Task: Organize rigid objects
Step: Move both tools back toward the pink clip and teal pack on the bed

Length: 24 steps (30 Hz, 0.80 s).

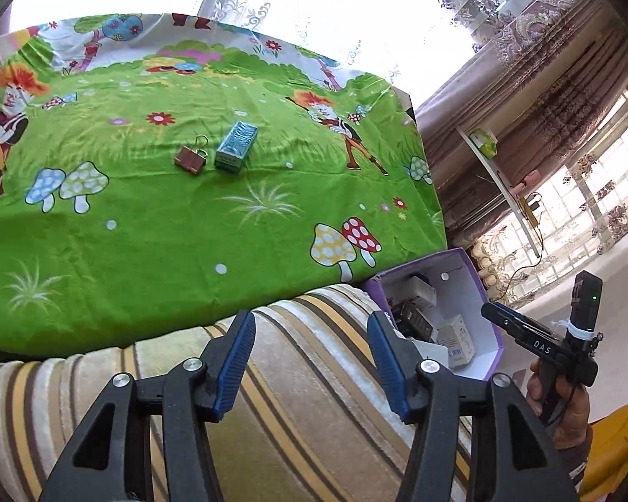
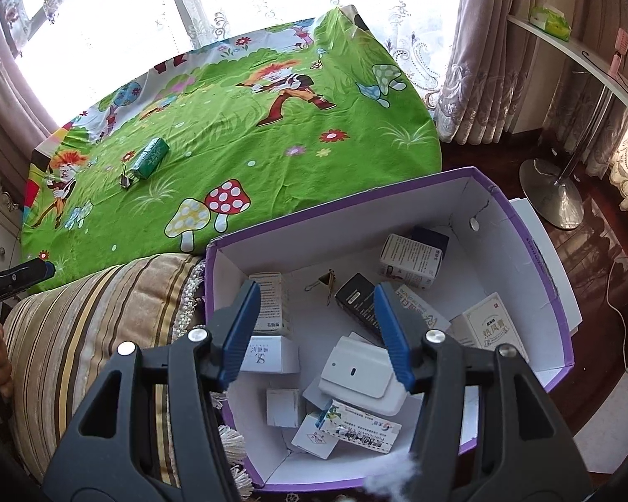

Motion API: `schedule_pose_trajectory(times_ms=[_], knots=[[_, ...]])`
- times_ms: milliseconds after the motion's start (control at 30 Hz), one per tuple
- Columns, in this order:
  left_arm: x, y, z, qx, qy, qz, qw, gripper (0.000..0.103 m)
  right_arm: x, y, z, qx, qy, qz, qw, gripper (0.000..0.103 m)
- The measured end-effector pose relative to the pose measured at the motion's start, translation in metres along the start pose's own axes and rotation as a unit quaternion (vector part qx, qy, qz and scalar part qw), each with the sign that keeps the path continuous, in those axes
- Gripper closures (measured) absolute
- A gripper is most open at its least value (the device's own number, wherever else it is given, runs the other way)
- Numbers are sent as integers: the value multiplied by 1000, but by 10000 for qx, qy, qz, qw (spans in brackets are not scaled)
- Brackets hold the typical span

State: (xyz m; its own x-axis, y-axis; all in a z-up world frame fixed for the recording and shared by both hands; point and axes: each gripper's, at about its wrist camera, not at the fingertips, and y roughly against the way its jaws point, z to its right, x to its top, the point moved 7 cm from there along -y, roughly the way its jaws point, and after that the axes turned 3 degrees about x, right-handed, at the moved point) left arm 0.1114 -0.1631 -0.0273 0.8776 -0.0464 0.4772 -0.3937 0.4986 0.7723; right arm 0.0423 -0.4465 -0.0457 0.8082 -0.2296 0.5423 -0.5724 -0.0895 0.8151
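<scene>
A teal box (image 1: 235, 146) and a brown binder clip (image 1: 191, 157) lie side by side on the green cartoon cloth (image 1: 146, 226); both also show in the right wrist view, box (image 2: 149, 158) and clip (image 2: 125, 180). My left gripper (image 1: 312, 359) is open and empty over a striped cushion (image 1: 297, 401), well short of them. My right gripper (image 2: 314, 330) is open and empty above the purple-rimmed white box (image 2: 540, 276), which holds several small cartons, a white device (image 2: 364, 376) and a binder clip (image 2: 326, 282).
The purple box (image 1: 487, 309) sits to the right of the striped cushion (image 2: 96, 326), below the cloth's edge. A white shelf with a chrome stand (image 2: 552, 192) stands at the right by the curtains. The right gripper's body (image 1: 540, 343) shows in the left view.
</scene>
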Motion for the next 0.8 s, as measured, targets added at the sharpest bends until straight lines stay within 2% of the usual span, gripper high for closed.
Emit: schedule_pose_trajectory(times_ms=[233,433,800], knots=[[32,4,-39,402,-178,93,9990,46,4,-5,-18,173,76,-74,9998,38],[53,-10,-61,782,-380,72,9962,46,16,-13,-37,137,246,-81,9996,35],[82,-45,-78,932,-712,8,9931,46,51,-45,-92,412,695,-173,9966,30]])
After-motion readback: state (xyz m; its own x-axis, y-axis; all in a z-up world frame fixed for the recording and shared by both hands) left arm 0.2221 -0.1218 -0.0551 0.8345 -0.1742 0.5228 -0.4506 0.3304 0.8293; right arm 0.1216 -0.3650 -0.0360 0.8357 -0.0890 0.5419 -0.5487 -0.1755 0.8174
